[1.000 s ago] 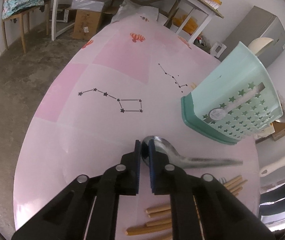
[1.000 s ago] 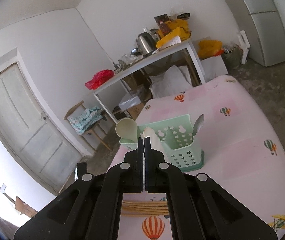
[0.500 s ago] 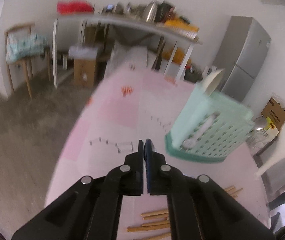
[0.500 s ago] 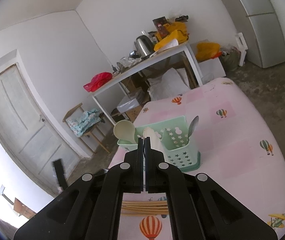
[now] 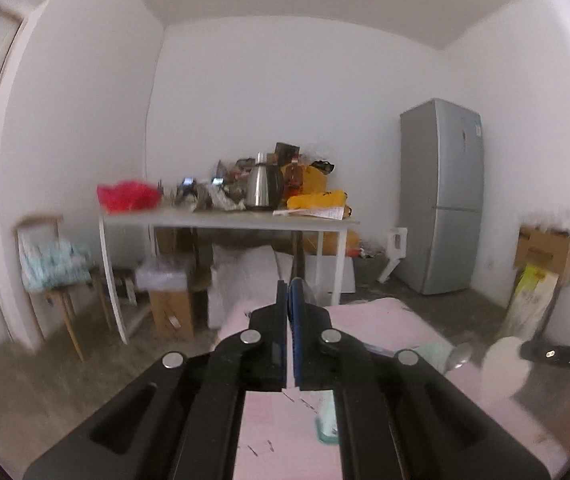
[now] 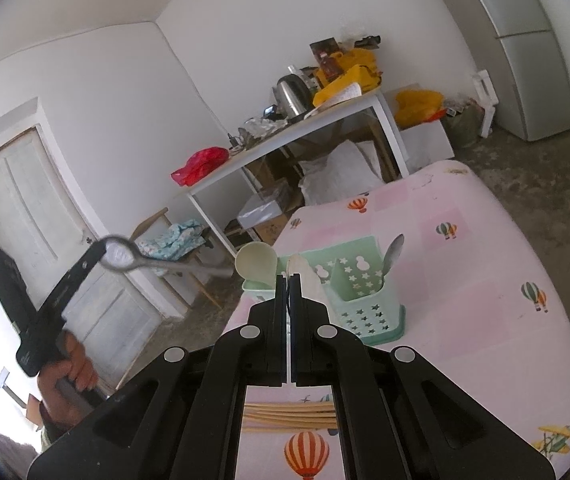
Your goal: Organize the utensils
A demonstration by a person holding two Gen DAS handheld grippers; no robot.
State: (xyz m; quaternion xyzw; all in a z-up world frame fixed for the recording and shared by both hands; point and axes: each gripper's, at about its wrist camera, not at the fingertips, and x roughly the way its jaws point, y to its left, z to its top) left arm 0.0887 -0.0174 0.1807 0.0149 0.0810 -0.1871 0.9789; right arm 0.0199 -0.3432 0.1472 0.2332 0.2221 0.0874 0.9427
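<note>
The left tongs point(image 6: 115, 254) are gripping a shiny, blurred metal spoon point(image 6: 157, 264) by its bowl, in the air left of the mint caddy point(image 6: 355, 300). The right tongs point(image 6: 289, 280) are sitting closed and empty above the pink counter point(image 6: 485, 320).

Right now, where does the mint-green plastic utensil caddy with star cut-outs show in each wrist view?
Left wrist: the mint-green plastic utensil caddy sits low, just right of centre, mostly hidden and blurred.
Right wrist: the caddy is at centre, upright on the pink cloth.
Shared landmark: the steel kettle on the white table at the back wall.
</note>
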